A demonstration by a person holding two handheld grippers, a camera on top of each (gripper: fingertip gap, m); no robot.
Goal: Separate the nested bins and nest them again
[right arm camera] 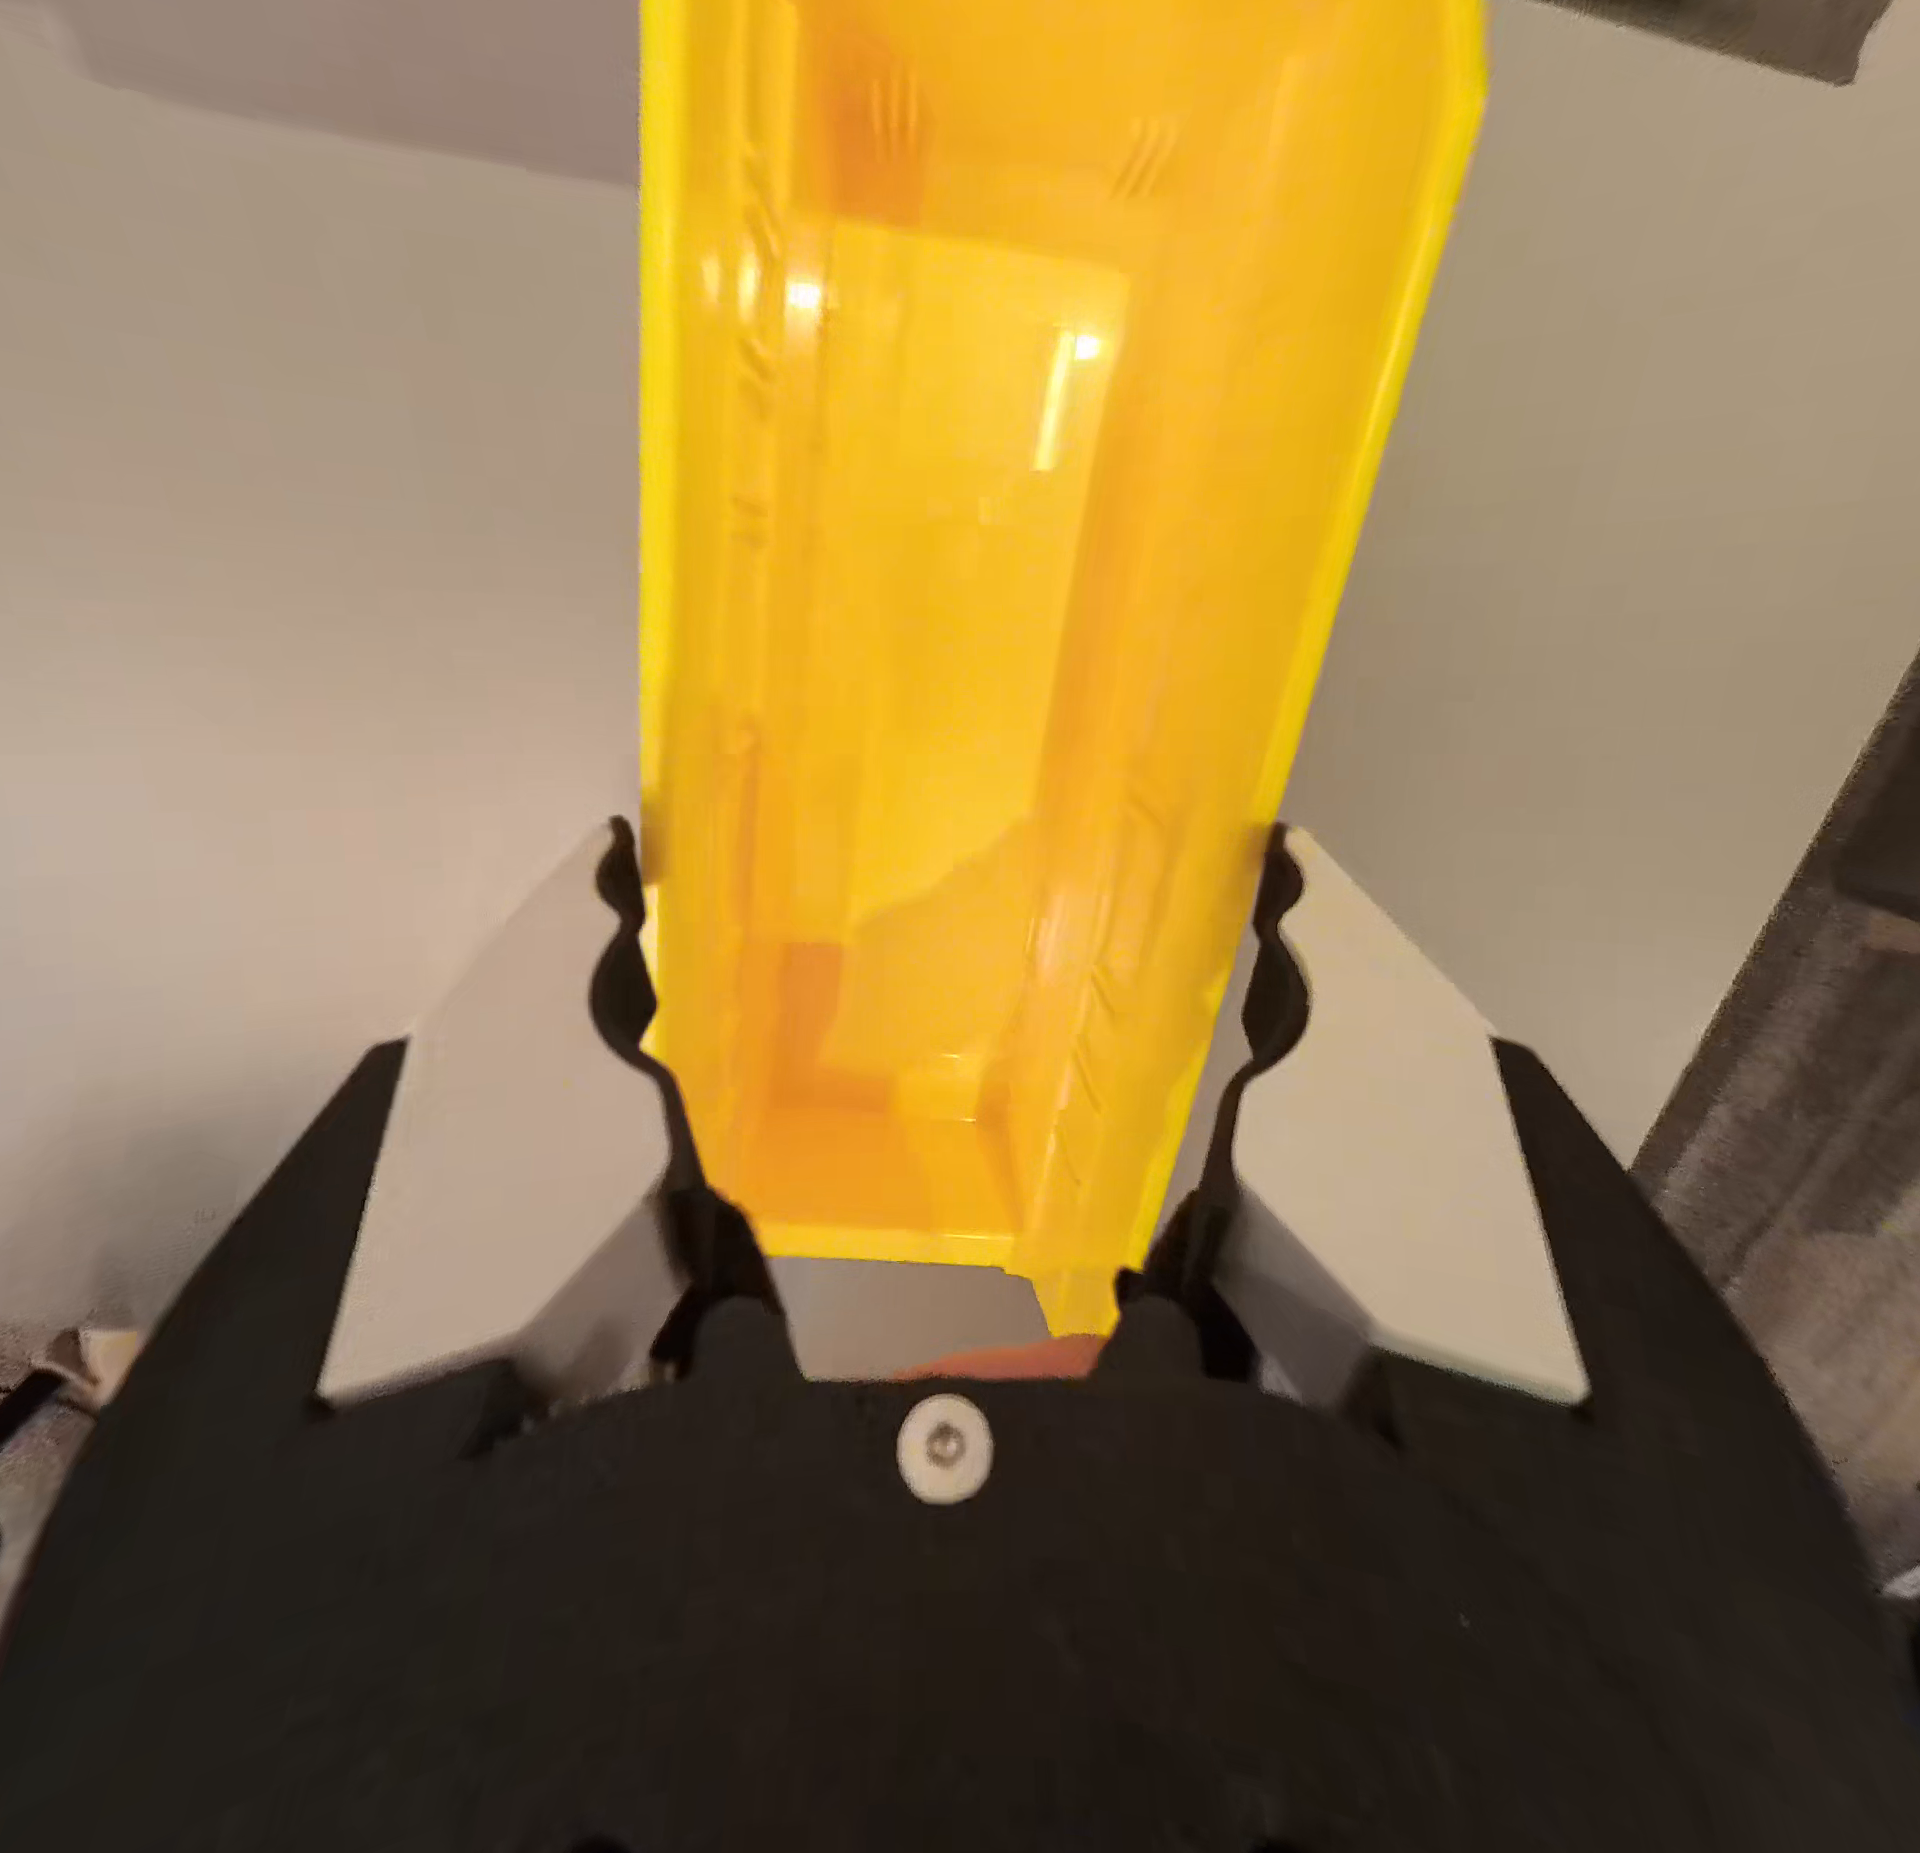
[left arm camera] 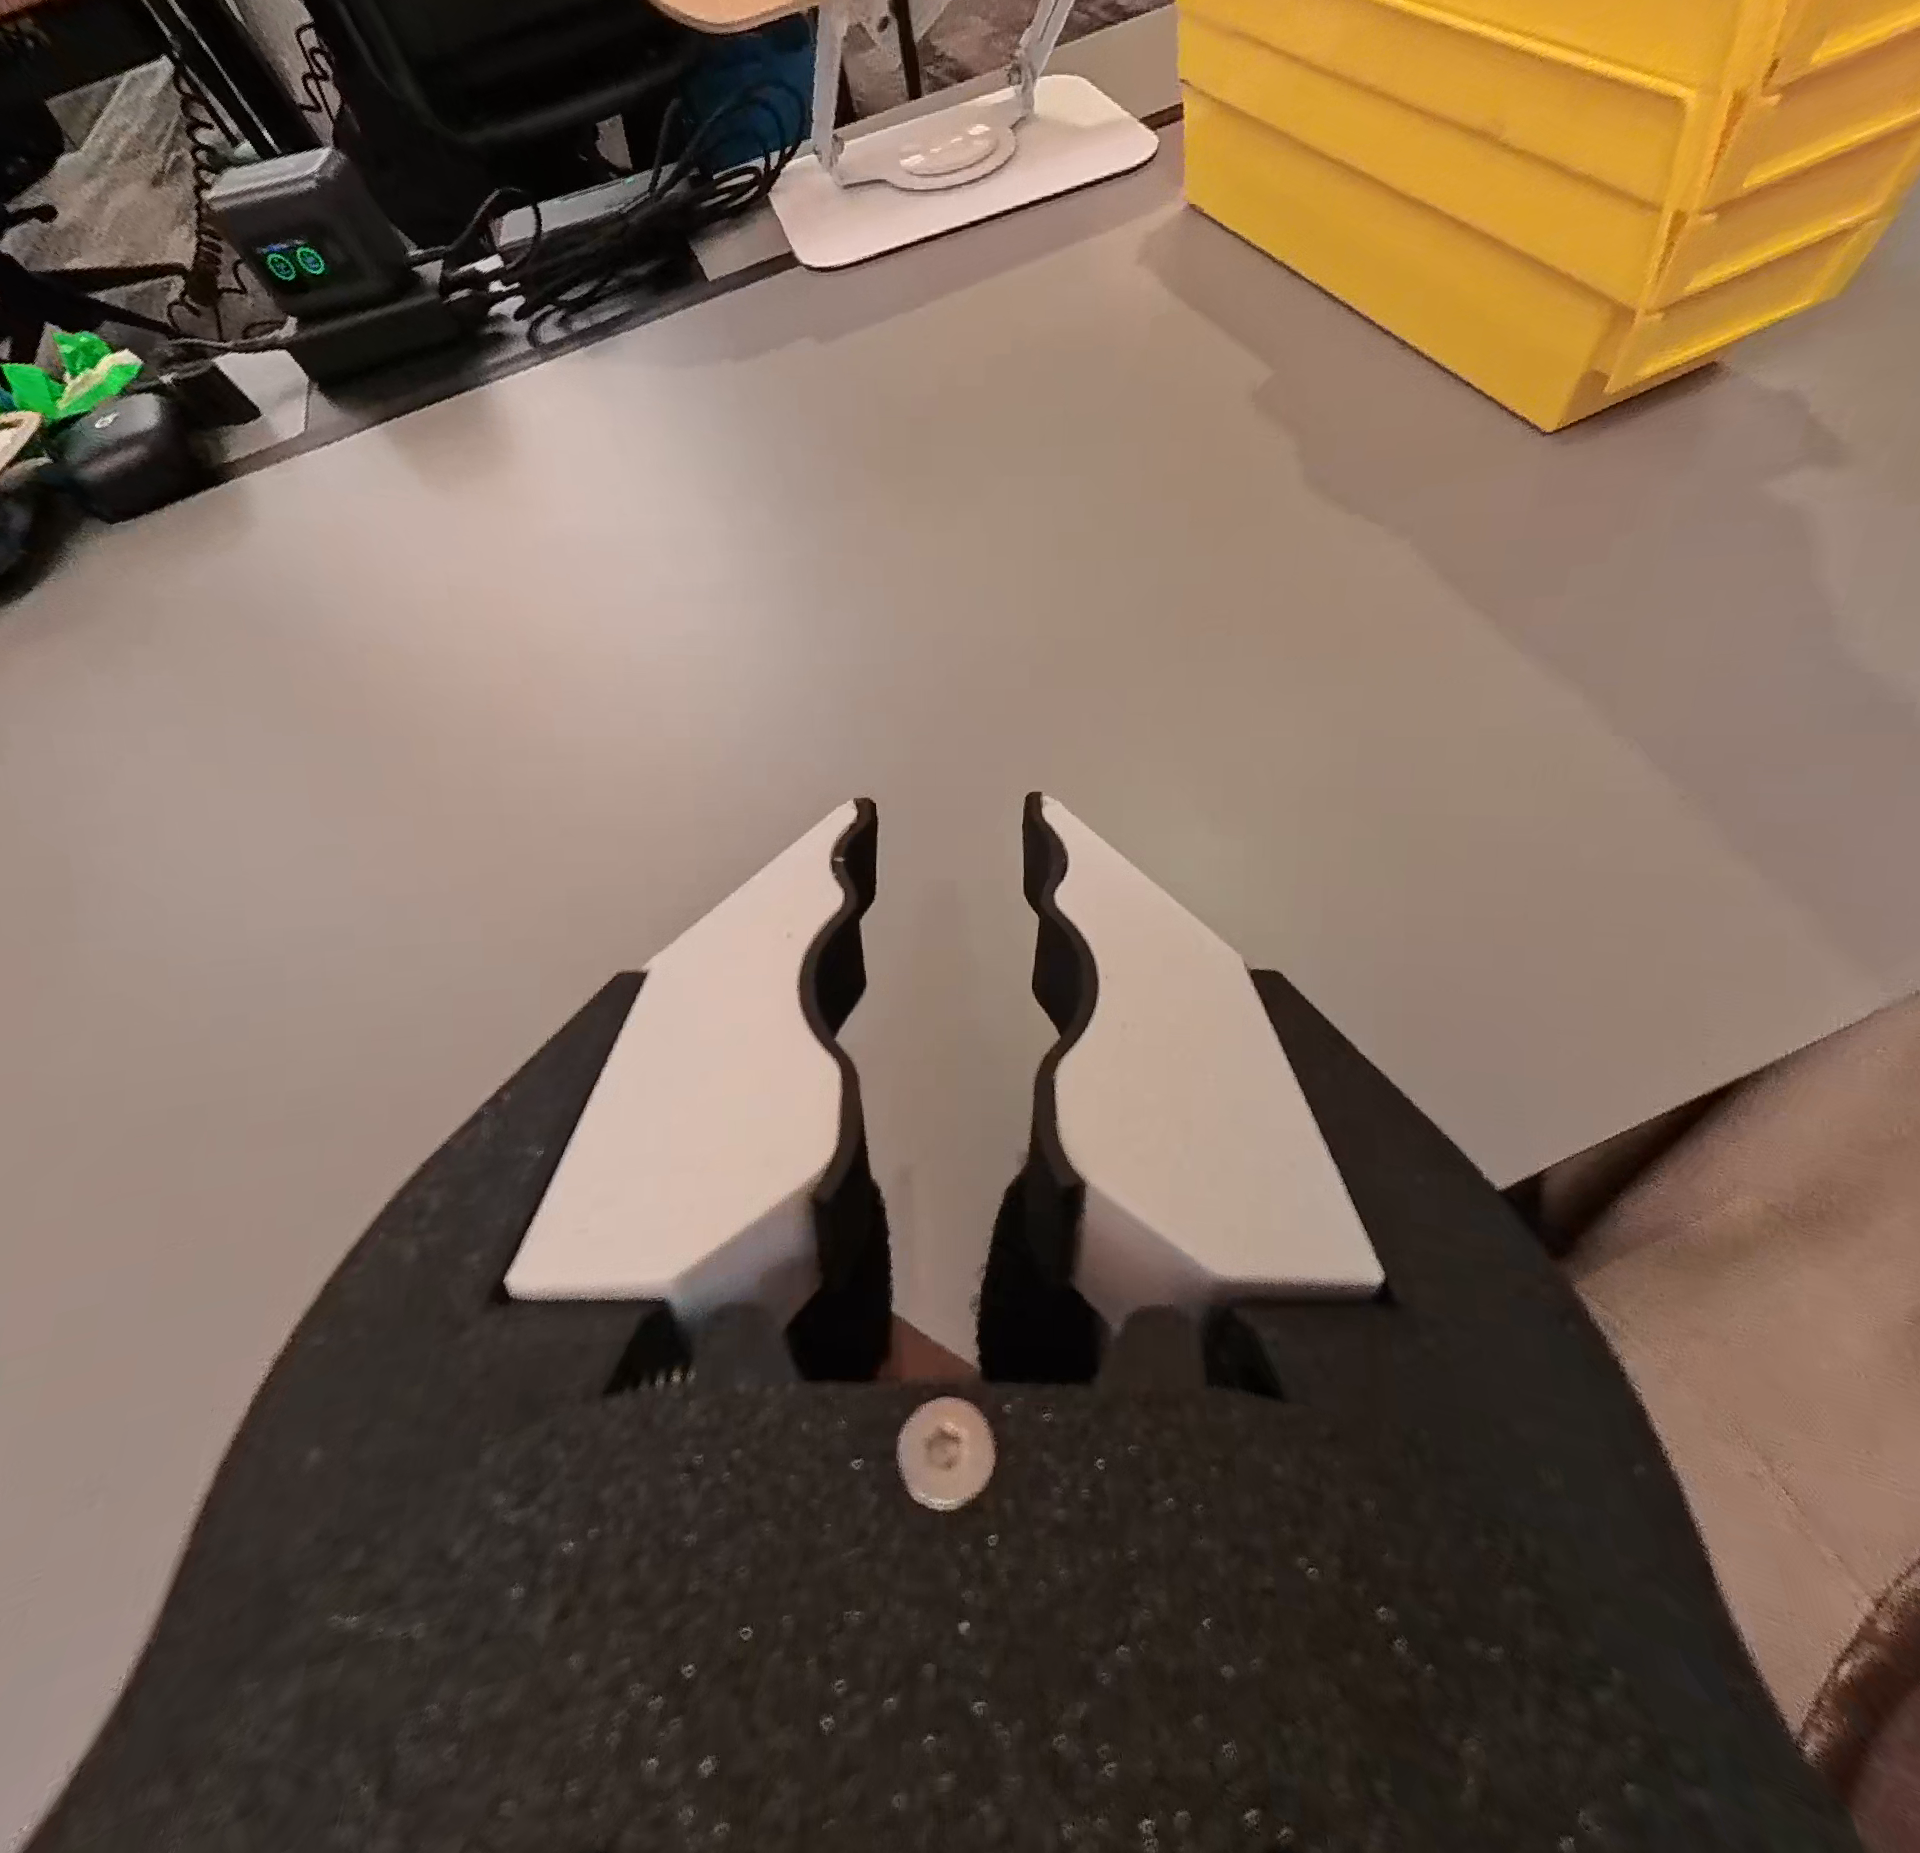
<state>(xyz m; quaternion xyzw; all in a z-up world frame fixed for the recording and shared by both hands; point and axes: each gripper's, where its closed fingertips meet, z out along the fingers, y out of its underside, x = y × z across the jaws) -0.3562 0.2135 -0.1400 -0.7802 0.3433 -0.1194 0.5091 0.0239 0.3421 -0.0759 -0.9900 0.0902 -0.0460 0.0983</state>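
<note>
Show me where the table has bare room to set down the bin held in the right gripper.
Free: the wide grey table between the left gripper and the stack of yellow bins. Crowded: the far left edge, with cables and a white stand. The right gripper holds a yellow bin.

My right gripper [right arm camera: 948, 847] has a yellow bin [right arm camera: 1039, 453] between its fingers [right arm camera: 520, 1055], both black wavy pads pressed against the bin's side walls. I look straight into its open inside. Pale grey bench [right arm camera: 312, 453] lies beneath and on both sides.
</note>
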